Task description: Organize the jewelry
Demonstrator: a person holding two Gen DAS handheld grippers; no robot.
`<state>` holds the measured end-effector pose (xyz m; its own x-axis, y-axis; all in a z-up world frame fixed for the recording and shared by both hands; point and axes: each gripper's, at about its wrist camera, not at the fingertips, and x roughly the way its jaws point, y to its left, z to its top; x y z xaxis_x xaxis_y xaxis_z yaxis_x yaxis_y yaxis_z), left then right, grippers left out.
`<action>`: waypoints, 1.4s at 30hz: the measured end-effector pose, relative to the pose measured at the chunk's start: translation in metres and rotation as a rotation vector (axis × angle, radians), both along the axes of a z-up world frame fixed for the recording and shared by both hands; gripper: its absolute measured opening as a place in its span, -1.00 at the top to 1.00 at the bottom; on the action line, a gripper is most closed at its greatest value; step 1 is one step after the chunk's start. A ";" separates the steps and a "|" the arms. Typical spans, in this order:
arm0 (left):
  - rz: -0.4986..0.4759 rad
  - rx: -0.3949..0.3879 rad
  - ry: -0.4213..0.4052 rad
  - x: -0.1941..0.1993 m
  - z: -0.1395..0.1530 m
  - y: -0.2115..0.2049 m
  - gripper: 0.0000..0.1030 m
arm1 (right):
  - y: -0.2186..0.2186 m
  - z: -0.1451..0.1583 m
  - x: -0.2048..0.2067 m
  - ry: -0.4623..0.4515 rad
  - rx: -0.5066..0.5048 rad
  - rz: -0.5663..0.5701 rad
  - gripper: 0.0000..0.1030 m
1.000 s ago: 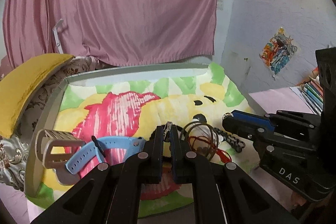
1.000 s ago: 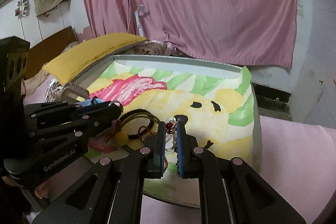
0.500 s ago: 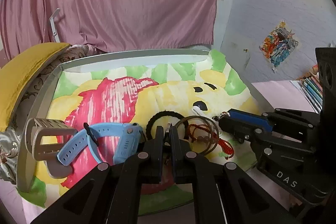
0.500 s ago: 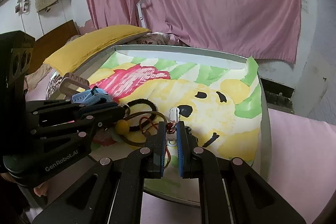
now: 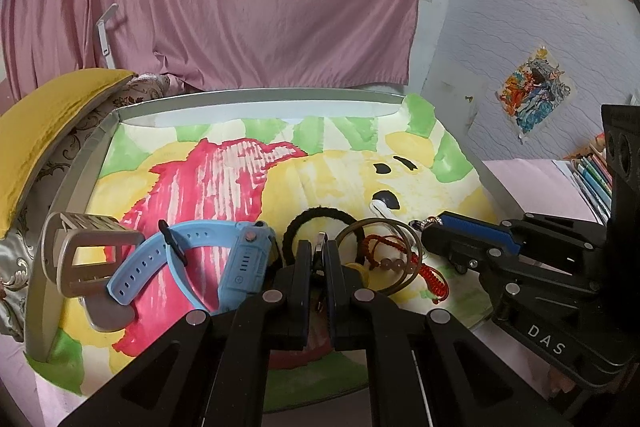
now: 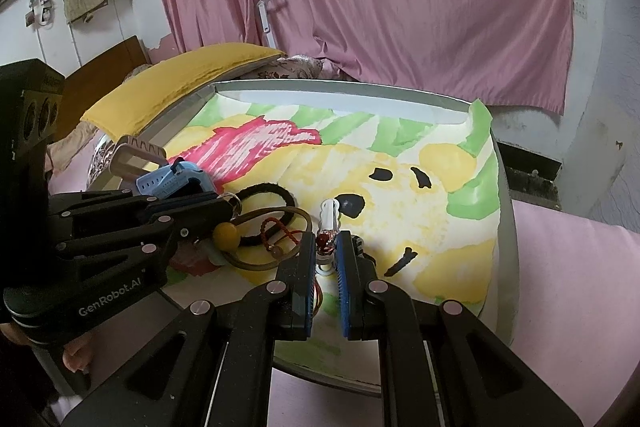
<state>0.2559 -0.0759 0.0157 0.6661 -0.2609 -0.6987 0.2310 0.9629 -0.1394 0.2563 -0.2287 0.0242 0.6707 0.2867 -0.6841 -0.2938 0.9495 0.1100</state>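
Grippers work as a pair: left gripper (image 5: 319, 247) pinches a thin metal clasp (image 5: 320, 242), right gripper (image 6: 326, 247) clamps a red-beaded trinket (image 6: 325, 239), likely separating tangled pieces over the tray (image 6: 360, 91).

I had both grippers tilted downward and set side by side, their tips close together. The left gripper (image 5: 319, 251) had its jaws pressed almost fully together, with only a thin metal piece (image 5: 320, 245) caught between the pads near the tips. The right gripper (image 6: 329, 247) had its jaws nearly closed too, and its blue ribbed pads (image 6: 342, 269) clamped a small reddish bead piece (image 6: 326, 242) close to the tips. From the left camera, the right gripper (image 5: 440, 227) lay to the right of the left jaws. From the right camera, the left gripper (image 6: 230, 201) lay to the left of the right jaws. Under its body I saw some fingertips (image 6: 74, 361) of my hand.
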 end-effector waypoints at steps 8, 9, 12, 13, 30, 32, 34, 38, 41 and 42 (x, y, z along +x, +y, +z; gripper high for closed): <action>0.006 0.002 0.001 0.000 0.000 0.001 0.83 | -0.004 0.000 -0.002 -0.015 0.015 -0.014 0.73; 0.008 0.000 0.001 0.000 0.000 0.002 0.80 | -0.004 0.000 -0.003 -0.020 0.012 -0.018 0.64; 0.010 -0.011 0.000 0.000 0.000 0.004 0.73 | -0.006 0.005 -0.008 -0.052 0.004 -0.036 0.42; 0.012 -0.013 -0.003 -0.001 0.000 0.004 0.70 | -0.008 0.007 -0.010 -0.067 0.002 -0.041 0.41; 0.087 -0.055 -0.253 -0.034 0.042 0.020 -0.44 | -0.030 0.054 -0.053 -0.357 -0.041 -0.197 -0.22; 0.107 -0.071 -0.291 -0.041 0.049 0.026 -0.59 | -0.032 0.059 -0.059 -0.388 -0.031 -0.205 -0.33; 0.123 -0.075 -0.325 -0.048 0.054 0.030 -0.68 | -0.034 0.062 -0.064 -0.416 -0.018 -0.214 -0.46; 0.150 -0.073 -0.376 -0.063 0.061 0.035 -0.89 | -0.034 0.066 -0.074 -0.444 0.009 -0.209 -0.77; 0.157 -0.089 -0.385 -0.071 0.063 0.040 -0.98 | -0.032 0.068 -0.081 -0.458 0.020 -0.214 -0.94; 0.158 -0.098 -0.383 -0.074 0.062 0.043 -0.98 | -0.032 0.068 -0.083 -0.460 0.024 -0.216 -0.95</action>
<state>0.1823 -0.0332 0.0782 0.9100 -0.1878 -0.3697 0.1346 0.9771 -0.1649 0.1731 -0.2610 0.0921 0.9466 0.1206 -0.2990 -0.1144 0.9927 0.0381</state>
